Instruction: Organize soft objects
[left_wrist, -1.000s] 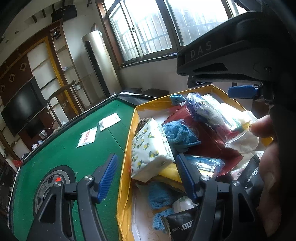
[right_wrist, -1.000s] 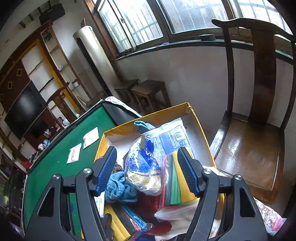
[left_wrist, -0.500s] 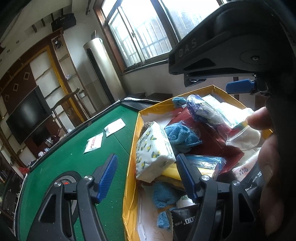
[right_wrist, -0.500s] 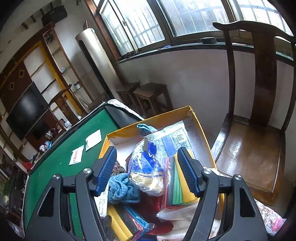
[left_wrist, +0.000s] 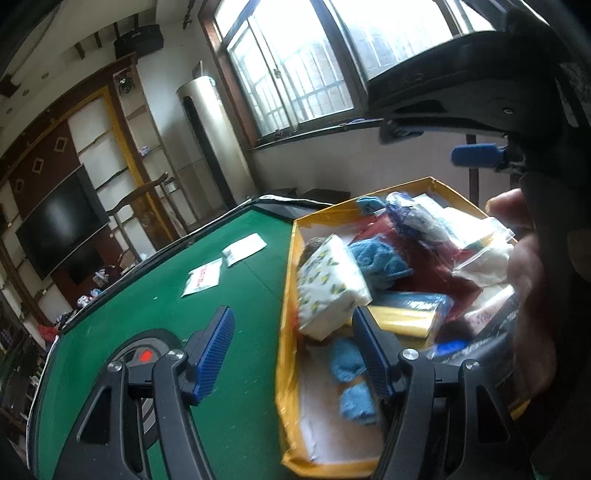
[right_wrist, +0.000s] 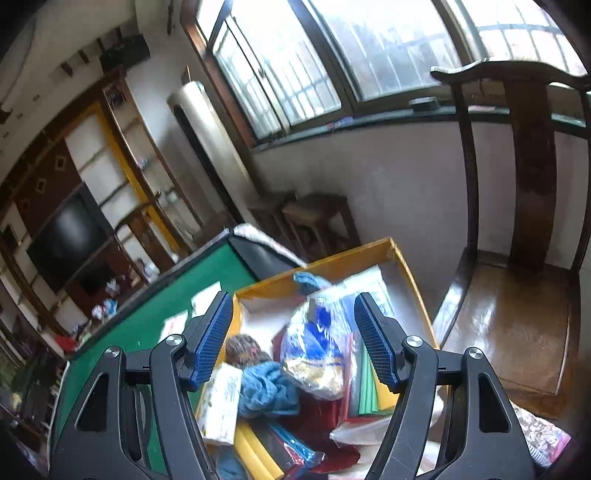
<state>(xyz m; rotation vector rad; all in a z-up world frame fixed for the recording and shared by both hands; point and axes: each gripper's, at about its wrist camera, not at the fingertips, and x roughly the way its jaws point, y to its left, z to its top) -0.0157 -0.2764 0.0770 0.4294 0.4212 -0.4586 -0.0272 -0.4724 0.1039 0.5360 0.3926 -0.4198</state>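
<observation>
Loosely heaped, the soft objects are lying in the yellow box (left_wrist: 286, 295): a lemon-print tissue pack (left_wrist: 330, 286), a fuzzy blue cloth (right_wrist: 267, 387), a crinkly clear bag (right_wrist: 317, 354). Both grippers are hovering above with jaws apart and empty, left gripper (left_wrist: 291, 350) at the box's edge, right gripper (right_wrist: 293, 338) over the bag, probably to pick.

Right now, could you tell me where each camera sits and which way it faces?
Left wrist: on the left gripper, facing the green table and yellow box; the right gripper and a hand show.
Right wrist: on the right gripper, above the box, facing a wooden chair.
Shared: the box, tissue pack, window.
</observation>
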